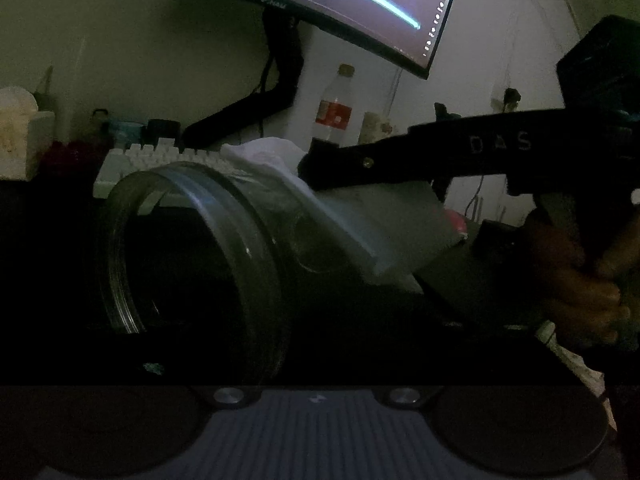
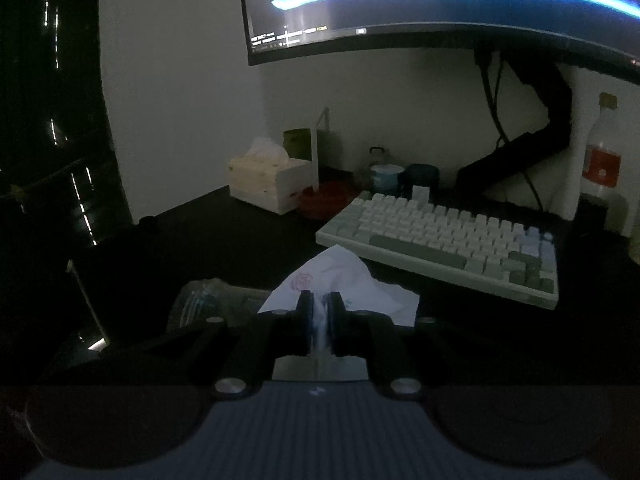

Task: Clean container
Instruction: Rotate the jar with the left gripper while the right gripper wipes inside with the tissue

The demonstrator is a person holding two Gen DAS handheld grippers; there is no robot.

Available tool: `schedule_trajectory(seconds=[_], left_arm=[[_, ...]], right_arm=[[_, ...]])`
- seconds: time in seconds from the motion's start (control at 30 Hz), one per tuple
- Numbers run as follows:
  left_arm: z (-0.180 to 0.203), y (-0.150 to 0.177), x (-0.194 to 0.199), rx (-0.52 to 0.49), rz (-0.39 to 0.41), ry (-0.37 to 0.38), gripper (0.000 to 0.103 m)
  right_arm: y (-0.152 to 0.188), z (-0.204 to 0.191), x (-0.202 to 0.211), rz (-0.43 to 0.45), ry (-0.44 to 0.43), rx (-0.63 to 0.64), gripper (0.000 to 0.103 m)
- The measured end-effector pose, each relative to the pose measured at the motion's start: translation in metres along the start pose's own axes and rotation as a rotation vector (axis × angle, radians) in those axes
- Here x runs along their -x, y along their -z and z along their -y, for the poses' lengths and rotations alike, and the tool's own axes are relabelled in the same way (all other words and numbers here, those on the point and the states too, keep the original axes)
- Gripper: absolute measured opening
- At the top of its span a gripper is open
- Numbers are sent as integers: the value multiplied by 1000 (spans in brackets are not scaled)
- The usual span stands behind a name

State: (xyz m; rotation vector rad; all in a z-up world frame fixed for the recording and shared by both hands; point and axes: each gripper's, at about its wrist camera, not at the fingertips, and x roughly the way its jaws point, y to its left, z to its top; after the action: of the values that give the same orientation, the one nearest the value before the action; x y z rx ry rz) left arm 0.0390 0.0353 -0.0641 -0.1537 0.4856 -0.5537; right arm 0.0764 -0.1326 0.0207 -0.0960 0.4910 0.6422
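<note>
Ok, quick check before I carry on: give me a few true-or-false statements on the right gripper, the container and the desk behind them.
1. The right gripper is shut on the white tissue. True.
2. The clear container stands upright on the desk. False: in the left wrist view it lies on its side.
3. The keyboard is all black. False: its keys are white and grey.
4. The monitor above the desk is switched on. True.
5. In the right wrist view, the tissue box sits to the right of the keyboard. False: it sits to the keyboard's left, near the wall.
</note>
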Motion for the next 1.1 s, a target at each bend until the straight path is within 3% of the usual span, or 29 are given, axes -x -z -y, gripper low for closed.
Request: schedule_trajectory(seconds=[0.03,0.07,0.1,0.23,0.3,0.47,0.57,0.63,0.67,0.8,0.87,1.0,1.1], left_arm=[[0,0,0,-4,2,5,54],[0,1,1,-6,5,10,34],[0,1,1,-8,8,15,21],[-3,0,5,29,25,77,12],[-8,-1,7,101,34,122,10],[-38,-4,19,410,80,396,4],[-49,-6,18,501,66,460,6],[-46,-6,20,466,91,411,8],[-42,-6,22,429,106,376,15],[-36,-7,25,335,94,262,63],[-32,-8,21,264,67,227,75],[-18,-3,10,64,-73,274,82],[-9,2,6,9,-55,224,85]], right_arm=[[1,0,2,3,-1,-3,10],[1,1,3,5,-3,-7,10],[2,1,4,8,-6,-10,10],[4,6,9,19,-10,-31,10],[7,9,13,32,-9,-47,10],[12,20,27,79,-47,-141,7],[12,23,32,102,-69,-172,7],[11,24,36,116,-62,-183,7],[11,24,38,124,-58,-189,7],[14,25,49,162,-31,-208,7],[19,24,55,176,-18,-215,7],[27,20,54,158,-28,-204,7],[27,18,42,128,-40,-185,7]])
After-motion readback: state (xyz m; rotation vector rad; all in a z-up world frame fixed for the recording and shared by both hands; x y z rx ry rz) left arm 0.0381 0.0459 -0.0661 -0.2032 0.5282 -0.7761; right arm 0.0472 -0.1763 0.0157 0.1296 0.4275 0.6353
